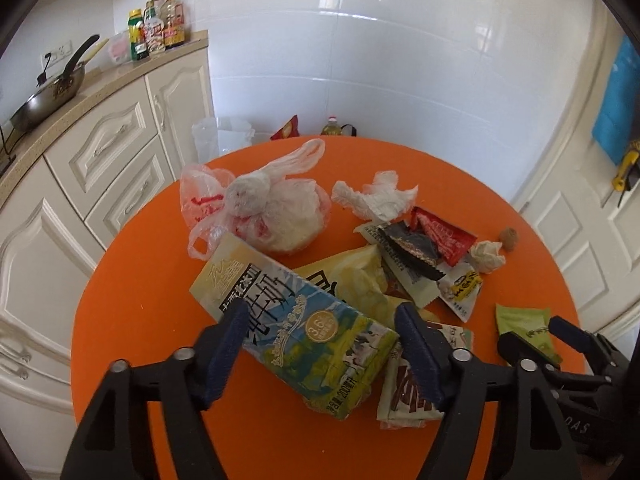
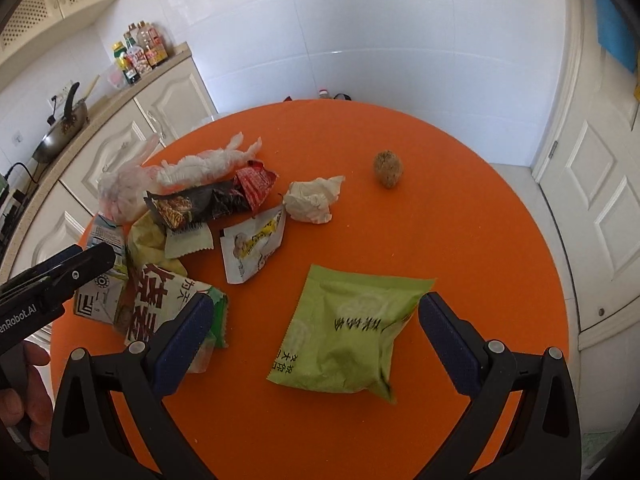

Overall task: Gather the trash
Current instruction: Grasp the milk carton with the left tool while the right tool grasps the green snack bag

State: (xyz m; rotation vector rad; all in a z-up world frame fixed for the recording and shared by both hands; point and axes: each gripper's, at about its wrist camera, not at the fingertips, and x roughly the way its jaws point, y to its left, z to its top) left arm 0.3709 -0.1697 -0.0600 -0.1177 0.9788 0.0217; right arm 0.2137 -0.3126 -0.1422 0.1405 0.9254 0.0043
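Observation:
Trash lies on a round orange table (image 1: 132,312). My left gripper (image 1: 320,340) is open, its fingers on either side of a crushed milk carton (image 1: 296,320). Beyond it lie a knotted plastic bag (image 1: 260,208), crumpled tissues (image 1: 372,196), several snack wrappers (image 1: 424,256) and a small brown ball (image 1: 509,237). My right gripper (image 2: 316,344) is open around a green snack packet (image 2: 348,332) lying flat on the table (image 2: 480,240). The wrapper pile (image 2: 200,208), a tissue wad (image 2: 314,200) and the brown ball (image 2: 388,169) lie beyond it.
White cabinets (image 1: 100,152) with a countertop, a wok (image 1: 48,100) and sauce bottles (image 1: 156,28) stand to the left. A white bin with a bag (image 1: 222,138) stands beyond the table by the tiled wall. A white door (image 2: 596,208) is at the right.

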